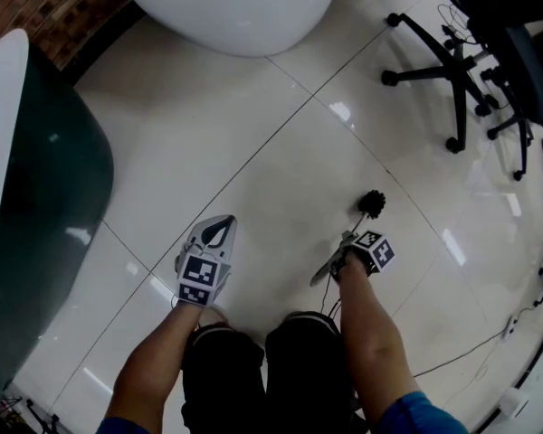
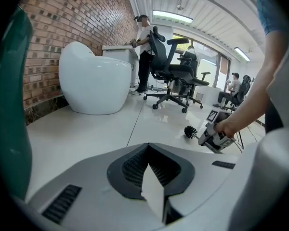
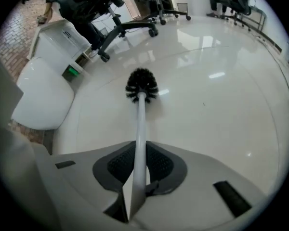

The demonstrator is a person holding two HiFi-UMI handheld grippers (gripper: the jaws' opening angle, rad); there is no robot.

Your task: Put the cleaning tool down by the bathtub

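Observation:
The cleaning tool is a toilet brush (image 1: pixel 372 203) with a black bristle head and a thin white handle. My right gripper (image 1: pixel 351 240) is shut on that handle, and the head hangs just over the white tiled floor. In the right gripper view the handle (image 3: pixel 140 129) runs straight out from between the jaws to the bristles (image 3: pixel 142 85). The white oval bathtub (image 1: pixel 235 7) stands at the far side, well ahead of both grippers. My left gripper (image 1: pixel 219 229) is shut, holds nothing, and hovers left of the right one. Its view shows the bathtub (image 2: pixel 94 78) and the brush (image 2: pixel 190 131).
Black office chairs (image 1: pixel 462 70) stand at the upper right. A dark green panel with a white rim (image 1: pixel 36 197) lines the left edge. Cables (image 1: pixel 471 351) trail over the floor at the lower right. A person (image 2: pixel 144 52) stands far off beyond the bathtub, near a brick wall (image 2: pixel 72 23).

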